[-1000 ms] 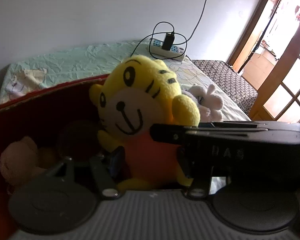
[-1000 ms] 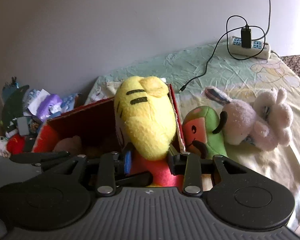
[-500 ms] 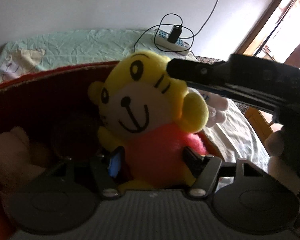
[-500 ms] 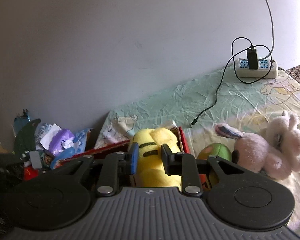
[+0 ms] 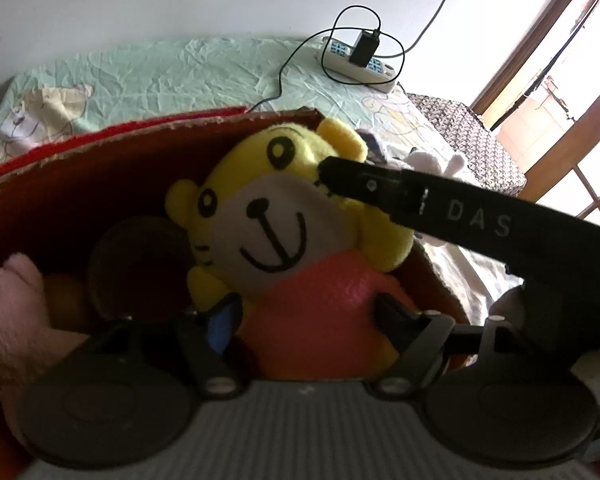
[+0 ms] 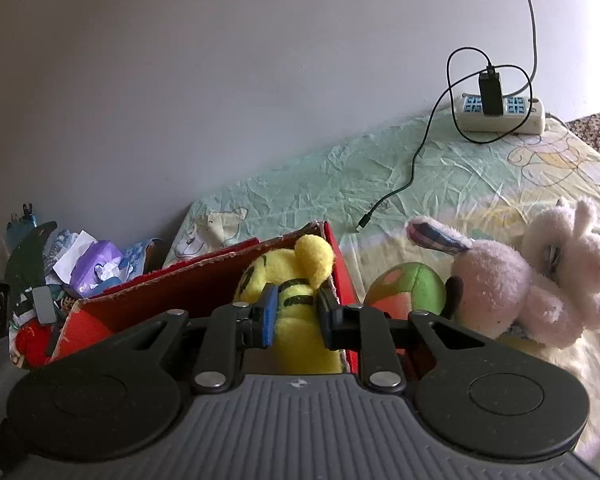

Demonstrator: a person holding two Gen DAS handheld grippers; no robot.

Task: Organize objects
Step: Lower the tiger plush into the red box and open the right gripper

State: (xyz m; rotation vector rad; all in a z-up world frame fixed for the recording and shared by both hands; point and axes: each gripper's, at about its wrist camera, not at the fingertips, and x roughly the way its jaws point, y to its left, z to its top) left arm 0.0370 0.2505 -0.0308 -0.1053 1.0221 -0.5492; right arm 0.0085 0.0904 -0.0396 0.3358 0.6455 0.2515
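Both tongs are at the yellow tiger plush (image 5: 284, 236), which sits in the right end of the red cardboard box (image 5: 100, 160) on the bed. My left gripper (image 5: 303, 316) has just been opening: its fingers stand apart on either side of the toy's pink belly, the blue-padded one (image 5: 222, 322) just beside the left flank, the dark one just beside the right, and neither seems to press in. My right gripper (image 6: 296, 316) has just been closing and is now clamped on the top of the tiger's head, the blue pad (image 6: 268, 314) and the black pad squeezing the yellow fabric between them; in the left wrist view its black finger lies across the toy's cheek. Deeper in the box lie a pink plush (image 5: 12, 312) and a dark round thing. Outside the box, just beside its right wall, rest a green and orange plush (image 6: 413, 290) and a white rabbit plush (image 6: 531, 280). A power strip (image 6: 503, 114) with a black cable lies by the wall.
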